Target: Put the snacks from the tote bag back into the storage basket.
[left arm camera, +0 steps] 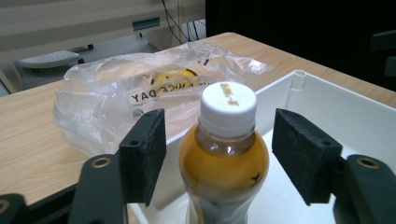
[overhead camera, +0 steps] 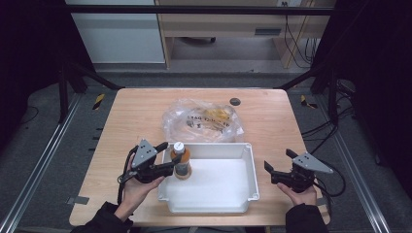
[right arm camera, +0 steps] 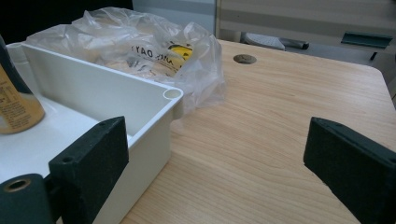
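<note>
Bottle (overhead camera: 182, 161): upright in bin (overhead camera: 250, 167), 9 o'clock side | left gripper (overhead camera: 167, 157): fingers apart, flanking bottle, not pressing | right gripper (overhead camera: 278, 166): fingers open, empty | placement judged done; bag (overhead camera: 201, 119) at 12 o'clock.

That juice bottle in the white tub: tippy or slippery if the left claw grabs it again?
Probably somewhat tippy: the bottle stands upright, tall and narrow, on the smooth floor of the tub. It looks nearly full of orange drink, so likely heavy for its size and stiff under squeeze. The rounded shoulder and glossy plastic may slip; the pads of the left claw would hold better lower down.
</note>
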### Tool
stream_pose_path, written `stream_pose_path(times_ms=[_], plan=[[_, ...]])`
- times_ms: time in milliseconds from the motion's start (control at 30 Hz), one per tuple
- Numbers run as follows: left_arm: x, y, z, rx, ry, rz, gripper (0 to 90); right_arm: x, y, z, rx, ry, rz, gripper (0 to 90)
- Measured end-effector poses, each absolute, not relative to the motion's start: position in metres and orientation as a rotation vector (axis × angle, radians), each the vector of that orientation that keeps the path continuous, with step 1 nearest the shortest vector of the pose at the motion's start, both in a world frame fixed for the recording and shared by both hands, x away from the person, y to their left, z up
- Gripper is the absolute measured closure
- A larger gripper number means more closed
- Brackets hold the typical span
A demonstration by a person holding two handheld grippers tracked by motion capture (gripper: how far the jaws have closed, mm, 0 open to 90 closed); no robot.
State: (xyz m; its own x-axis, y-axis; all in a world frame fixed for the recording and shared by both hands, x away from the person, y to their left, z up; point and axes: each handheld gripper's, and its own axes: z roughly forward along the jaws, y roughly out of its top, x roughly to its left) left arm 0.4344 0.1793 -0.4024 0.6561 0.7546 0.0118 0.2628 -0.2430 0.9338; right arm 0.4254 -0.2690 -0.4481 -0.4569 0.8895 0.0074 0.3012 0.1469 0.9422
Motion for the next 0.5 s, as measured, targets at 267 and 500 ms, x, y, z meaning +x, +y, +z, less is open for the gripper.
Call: stream_pose_path(times_ms=[267,500], plan=[[0.430,0.204,-0.404,1.797,0.840,0.584,32.8,0.425,-0.269,-0.448,1.141,1.846,1.306,6.2],[0.431,0.229,-0.409,1.776,0.897,0.620,32.8,0.425,-0.270,-0.448,1.145,1.848,1.294,6.2]])
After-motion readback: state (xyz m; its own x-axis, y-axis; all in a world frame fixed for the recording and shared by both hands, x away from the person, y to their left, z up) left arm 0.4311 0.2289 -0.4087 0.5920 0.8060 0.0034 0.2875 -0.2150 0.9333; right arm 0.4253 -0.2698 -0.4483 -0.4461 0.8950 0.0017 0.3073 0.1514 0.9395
